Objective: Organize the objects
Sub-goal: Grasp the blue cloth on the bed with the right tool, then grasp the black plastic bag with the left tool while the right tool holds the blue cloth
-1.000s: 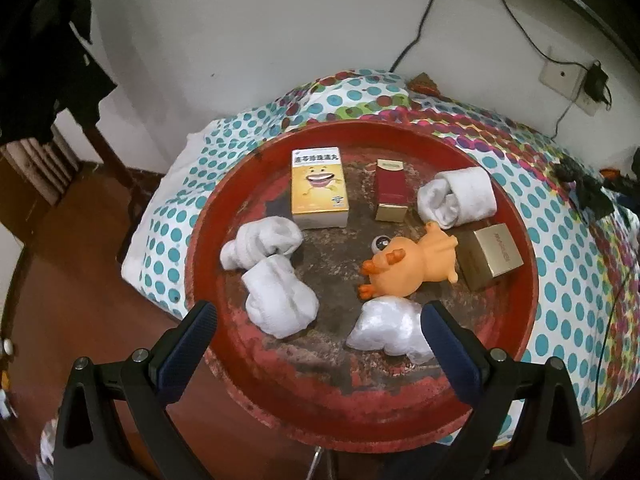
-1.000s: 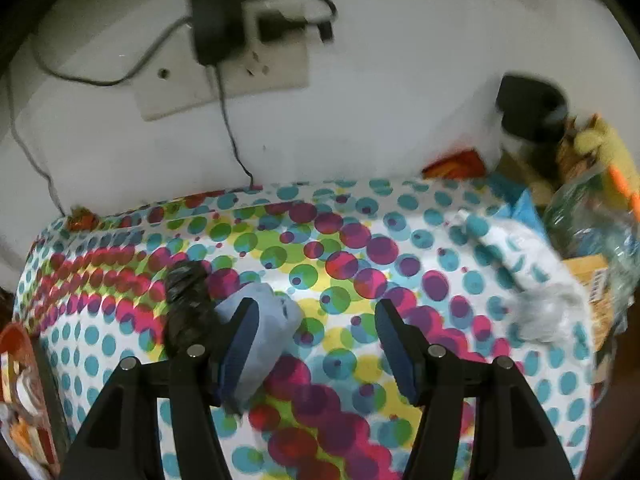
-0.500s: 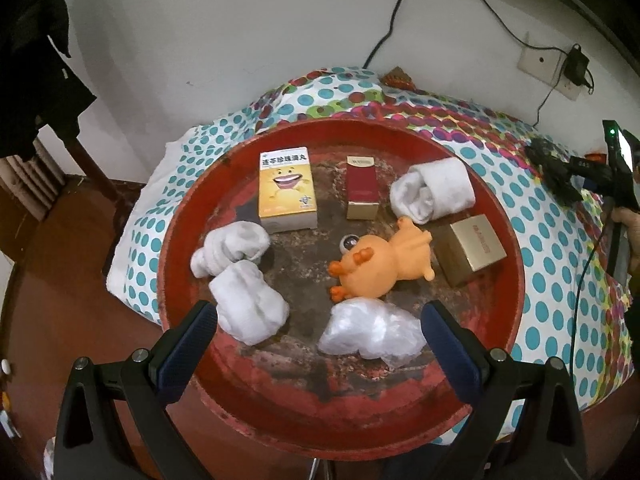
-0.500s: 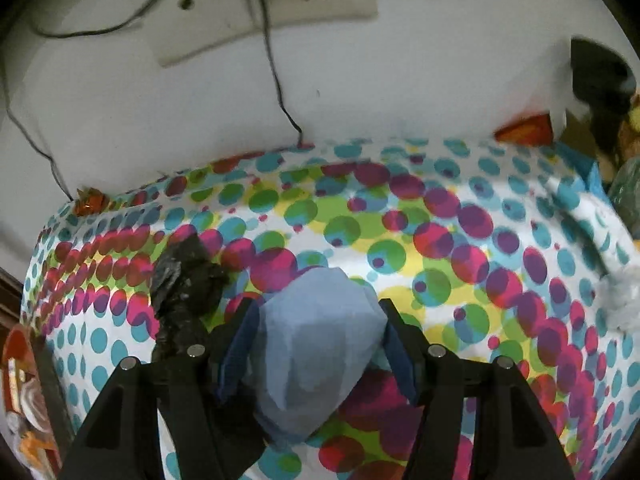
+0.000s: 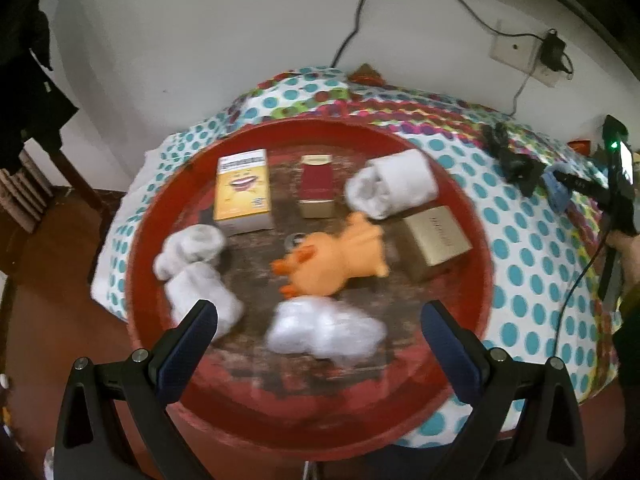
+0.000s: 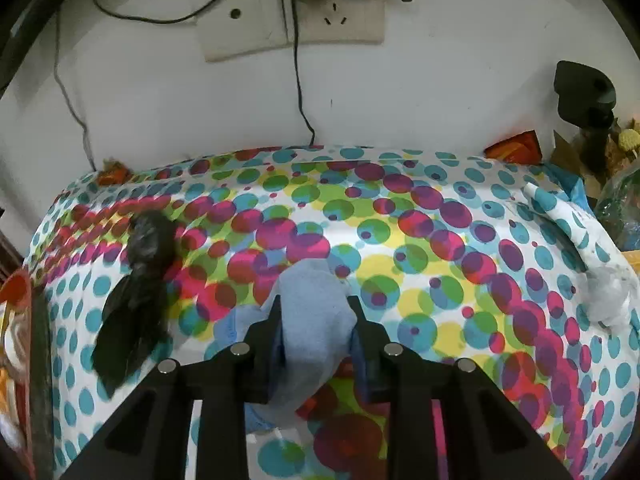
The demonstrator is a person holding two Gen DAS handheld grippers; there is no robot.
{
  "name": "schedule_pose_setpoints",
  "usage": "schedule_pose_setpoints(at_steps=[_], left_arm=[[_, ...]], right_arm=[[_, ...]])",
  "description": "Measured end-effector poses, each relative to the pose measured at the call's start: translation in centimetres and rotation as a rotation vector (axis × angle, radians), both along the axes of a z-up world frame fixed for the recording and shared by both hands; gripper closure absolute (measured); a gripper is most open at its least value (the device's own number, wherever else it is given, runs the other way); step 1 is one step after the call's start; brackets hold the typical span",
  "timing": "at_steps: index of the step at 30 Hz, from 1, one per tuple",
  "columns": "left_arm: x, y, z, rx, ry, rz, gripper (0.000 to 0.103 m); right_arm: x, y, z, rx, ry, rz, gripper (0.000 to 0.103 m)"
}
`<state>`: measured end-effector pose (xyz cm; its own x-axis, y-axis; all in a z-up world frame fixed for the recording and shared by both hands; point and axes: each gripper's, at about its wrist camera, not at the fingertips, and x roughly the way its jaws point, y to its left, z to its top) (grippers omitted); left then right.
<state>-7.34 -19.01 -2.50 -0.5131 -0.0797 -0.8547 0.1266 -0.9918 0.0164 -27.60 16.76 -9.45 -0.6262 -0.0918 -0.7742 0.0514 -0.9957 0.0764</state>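
A round red tray lies on the dotted cloth. It holds a yellow box, a dark red box, a gold box, an orange toy duck, a white rolled towel, two white sock bundles and a clear plastic bag. My left gripper is open above the tray's near side. My right gripper is shut on a light blue cloth just above the dotted cloth; the blue cloth also shows in the left wrist view.
A black bag lies left of the blue cloth. A wall socket with chargers is behind. Clutter and a crumpled clear wrapper sit at the right edge. The tray's edge shows far left.
My right gripper has closed on the light blue cloth. My left gripper has shifted, so the tray sits further right in its view; it stays open.
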Motion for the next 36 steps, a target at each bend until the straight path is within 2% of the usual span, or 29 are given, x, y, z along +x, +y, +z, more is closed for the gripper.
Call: schedule_pose_setpoints(at_steps=[3, 10, 14, 18, 23, 32, 36], left_arm=[[-0.4, 1.8, 0.3, 0.014, 0.011, -0.034, 0.001], [-2.2, 6.9, 1.2, 0.022, 0.055, -0.123, 0.001], [-3.7, 9.8, 2.0, 0.07, 0.101, -0.137, 0.001], [-5.8, 13.1, 2.1, 0.077, 0.112, -0.162, 0.001], [-9.7, 17.3, 0.8, 0.064, 0.093, -0.195, 0.001], [-17.9, 20.8, -2.4, 0.167, 0.053, -0.163, 0.001], [-21.1, 21.3, -3.9, 0.186, 0.018, -0.133, 0.004]], right_arm=[[1.1, 0.5, 0.1, 0.006, 0.018, 0.022, 0.075], [4.1, 1.9, 0.0, 0.093, 0.057, 0.083, 0.075], [5.8, 2.5, 0.0, 0.142, 0.076, 0.119, 0.075], [7.2, 2.7, 0.0, 0.217, 0.107, 0.158, 0.075], [7.9, 3.8, 0.1, 0.207, 0.105, 0.163, 0.075], [7.4, 3.9, -0.3, 0.195, 0.072, 0.158, 0.075], [7.3, 3.9, -0.4, 0.199, 0.068, 0.158, 0.075]])
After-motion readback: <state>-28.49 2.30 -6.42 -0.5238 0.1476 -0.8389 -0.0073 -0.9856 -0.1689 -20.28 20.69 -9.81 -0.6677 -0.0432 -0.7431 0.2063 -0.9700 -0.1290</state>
